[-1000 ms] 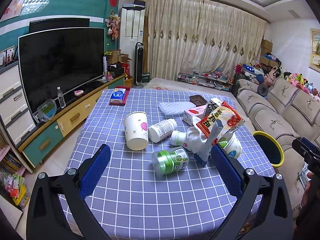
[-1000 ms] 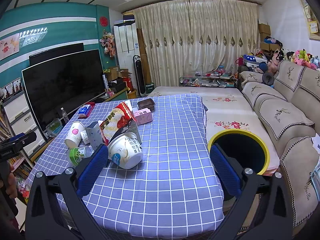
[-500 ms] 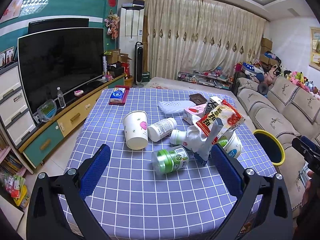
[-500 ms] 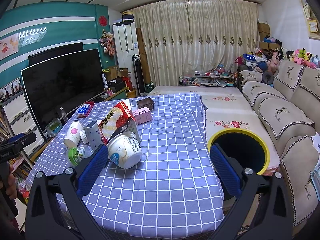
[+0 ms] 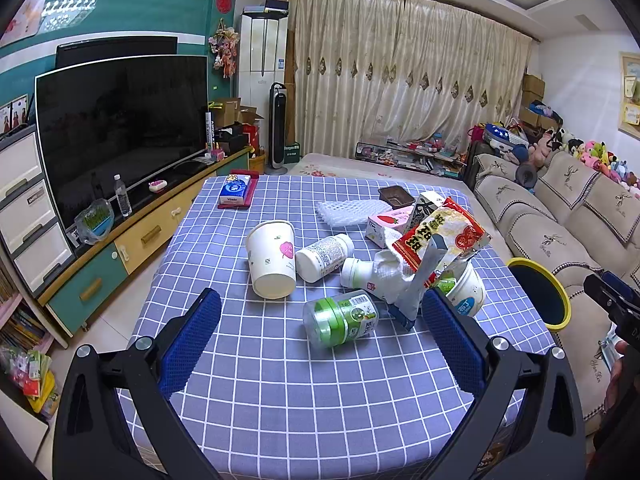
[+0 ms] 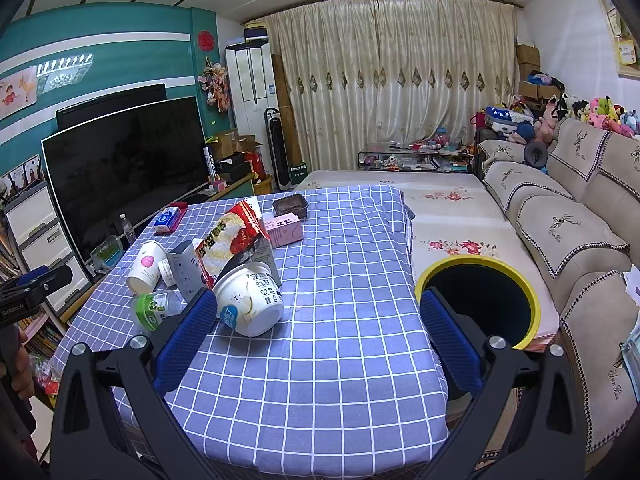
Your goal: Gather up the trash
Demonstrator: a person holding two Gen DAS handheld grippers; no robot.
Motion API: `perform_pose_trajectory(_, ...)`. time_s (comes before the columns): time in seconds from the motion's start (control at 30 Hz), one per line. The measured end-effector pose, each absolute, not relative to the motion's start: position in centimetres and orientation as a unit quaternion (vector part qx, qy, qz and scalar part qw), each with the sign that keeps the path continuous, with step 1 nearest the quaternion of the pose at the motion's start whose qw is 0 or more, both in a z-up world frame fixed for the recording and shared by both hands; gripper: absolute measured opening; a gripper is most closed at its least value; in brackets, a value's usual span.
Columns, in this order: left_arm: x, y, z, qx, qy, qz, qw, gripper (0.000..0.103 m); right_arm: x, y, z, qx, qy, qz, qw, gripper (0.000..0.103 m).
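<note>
1. Little is changed since the earlier frames: both claws are eased slightly toward the table (image 5: 280, 400).
2. Left claw (image 5: 320, 344) is spread, empty; so is the right claw (image 6: 316, 336).
3. Green jar (image 5: 340, 322) is seen lying on its side just ahead of the left claw, long axis crosswise, between the pads.
4. Bin (image 6: 516, 276) is placed off the table's right edge, nearer the right claw.

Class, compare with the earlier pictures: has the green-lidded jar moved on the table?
No. The green-lidded jar lies on its side, unmoved beside the paper cup.
</note>
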State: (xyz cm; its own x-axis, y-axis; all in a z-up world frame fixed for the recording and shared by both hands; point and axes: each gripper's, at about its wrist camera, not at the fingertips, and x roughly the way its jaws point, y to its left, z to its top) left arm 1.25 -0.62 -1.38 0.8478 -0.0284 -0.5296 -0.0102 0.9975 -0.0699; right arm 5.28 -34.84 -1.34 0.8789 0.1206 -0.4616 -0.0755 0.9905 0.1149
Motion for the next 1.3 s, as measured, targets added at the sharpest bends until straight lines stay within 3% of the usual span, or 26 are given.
perform_pose_trajectory(0.77,2.0,-0.5,-2.3,-0.031,0.287,-0.003,0.957,0.099,9.2,-32.4,-2.2,0.034,0.266,0.114,0.957,0.096)
perform_pose_trajectory(0.93,2.8,-0.1,-2.9,-0.035,0.297,0.001,0.954,0.099,12.8,-30.6,-2.6,0.027,0.283,0.138,0.949,0.080)
perform_pose_trajectory(1.3,5.4,0.7,-4.4,-0.038,0.315,0.010,0.948,0.099,20.1,-28.1,-3.4,0.042,0.321,0.172,0.930,0.074)
